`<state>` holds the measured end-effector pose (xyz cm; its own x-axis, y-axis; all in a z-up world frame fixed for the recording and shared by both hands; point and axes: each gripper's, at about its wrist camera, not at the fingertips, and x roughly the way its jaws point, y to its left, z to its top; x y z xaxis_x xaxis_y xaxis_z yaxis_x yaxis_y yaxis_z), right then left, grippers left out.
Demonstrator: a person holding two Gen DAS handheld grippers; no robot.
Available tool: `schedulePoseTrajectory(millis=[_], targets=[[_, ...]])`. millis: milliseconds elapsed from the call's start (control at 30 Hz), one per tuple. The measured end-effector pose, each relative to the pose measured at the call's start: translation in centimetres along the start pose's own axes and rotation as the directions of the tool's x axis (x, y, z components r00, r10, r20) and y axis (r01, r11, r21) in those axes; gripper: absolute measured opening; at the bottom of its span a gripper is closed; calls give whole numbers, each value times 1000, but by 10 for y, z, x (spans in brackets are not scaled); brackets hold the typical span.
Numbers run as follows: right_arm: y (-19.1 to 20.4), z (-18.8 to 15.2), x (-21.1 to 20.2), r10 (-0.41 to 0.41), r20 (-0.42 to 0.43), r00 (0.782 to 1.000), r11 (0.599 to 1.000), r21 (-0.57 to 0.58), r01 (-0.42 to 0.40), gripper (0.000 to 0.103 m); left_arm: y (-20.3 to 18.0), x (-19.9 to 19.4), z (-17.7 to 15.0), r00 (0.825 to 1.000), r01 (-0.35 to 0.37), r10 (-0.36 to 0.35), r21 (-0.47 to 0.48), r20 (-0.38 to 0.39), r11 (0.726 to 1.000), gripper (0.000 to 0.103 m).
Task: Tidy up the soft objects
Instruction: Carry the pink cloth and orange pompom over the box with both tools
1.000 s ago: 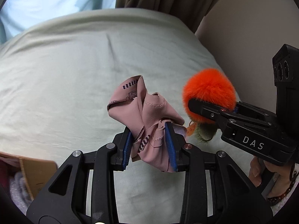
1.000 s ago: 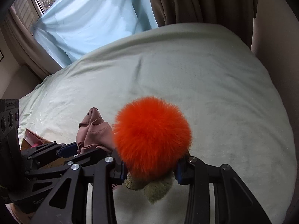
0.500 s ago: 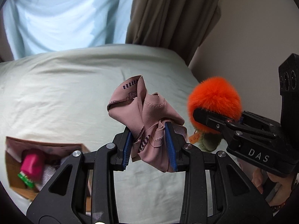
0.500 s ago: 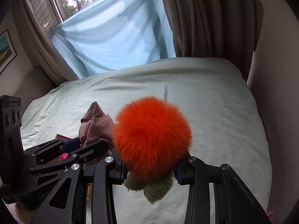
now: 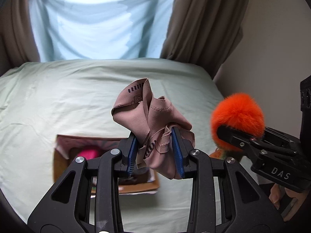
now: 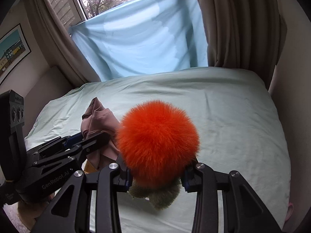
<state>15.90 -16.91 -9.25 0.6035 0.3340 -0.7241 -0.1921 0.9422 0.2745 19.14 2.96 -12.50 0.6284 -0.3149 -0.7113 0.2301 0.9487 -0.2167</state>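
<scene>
A framed picture (image 6: 13, 48) hangs left of brown curtains (image 6: 233, 23), its subject perhaps houses.

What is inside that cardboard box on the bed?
In the cardboard box, the left wrist view shows something bright pink and a pinkish lining. The rest is hidden behind the left gripper and the pink cloth it holds, so I cannot tell what else is inside.

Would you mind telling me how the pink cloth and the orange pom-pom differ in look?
The pink cloth is thin, crumpled fabric with dark printed marks; the orange pom-pom is a round, fluffy ball. The cloth sits in the left gripper, the pom-pom in the right gripper. Both are held clamped above the bed.
</scene>
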Motion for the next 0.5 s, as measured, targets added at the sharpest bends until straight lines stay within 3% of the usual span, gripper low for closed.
schedulePoseTrajectory(millis=[233,500], targets=[[62,-15,40,5,-68,998,1000,26,-3,35,85,-17,-21,995,-75,72,-35,-64,997,30],[104,-29,111,-7,-191,982,997,79,22,35,172,17,-46,977,-101,85,-72,-196,992,30]])
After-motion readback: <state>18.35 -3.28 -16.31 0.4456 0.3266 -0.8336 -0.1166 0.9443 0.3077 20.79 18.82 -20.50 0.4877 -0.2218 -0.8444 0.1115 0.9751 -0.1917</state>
